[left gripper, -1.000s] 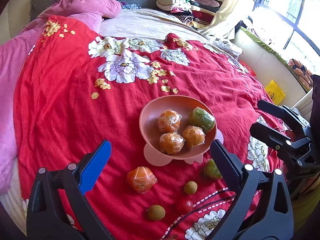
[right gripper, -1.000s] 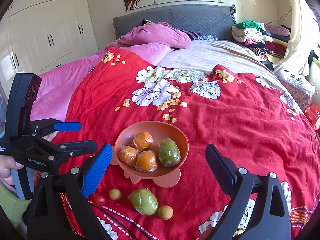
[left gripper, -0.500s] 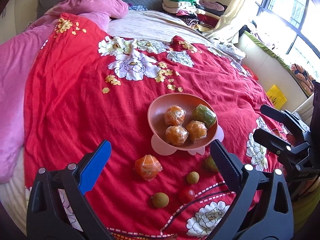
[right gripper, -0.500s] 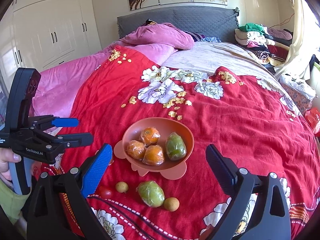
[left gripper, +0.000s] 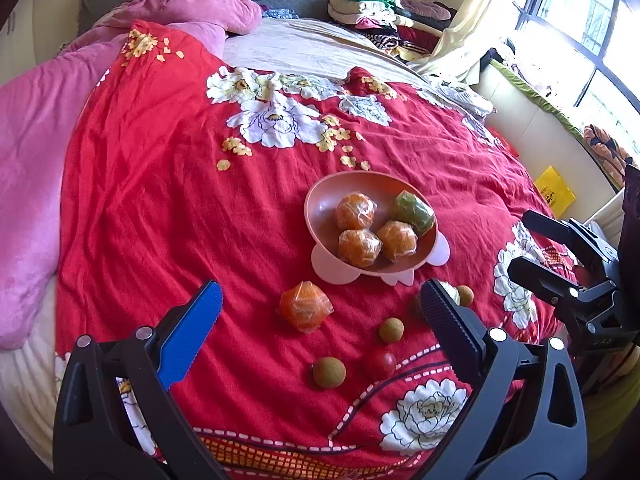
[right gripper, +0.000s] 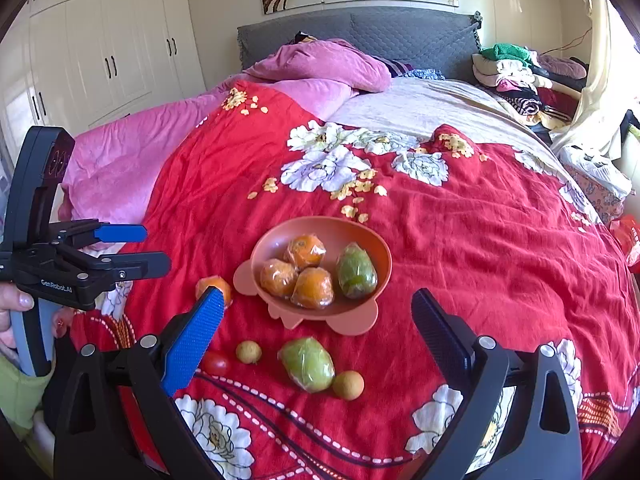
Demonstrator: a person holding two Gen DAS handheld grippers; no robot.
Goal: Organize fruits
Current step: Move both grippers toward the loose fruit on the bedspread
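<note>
- Left gripper [left gripper: 320, 308]: jaws wide apart, empty; held above the red bedspread [left gripper: 160, 200]
- Right gripper [right gripper: 316, 316]: jaws wide apart, empty
- Loose wrapped orange [left gripper: 305, 306], green fruit [right gripper: 307, 364], small round fruits: on bedspread, near pink bowl [right gripper: 372, 248]
- Bowl: three wrapped oranges, one green fruit

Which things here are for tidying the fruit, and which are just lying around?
For the job:
pink bowl holding four wrapped fruits
wrapped orange
wrapped green fruit
three small brown fruits, e.g.
cherry tomato
left hand-held gripper
right hand-held gripper

Just lying about:
pink quilt
clothes pile
yellow bag
</note>
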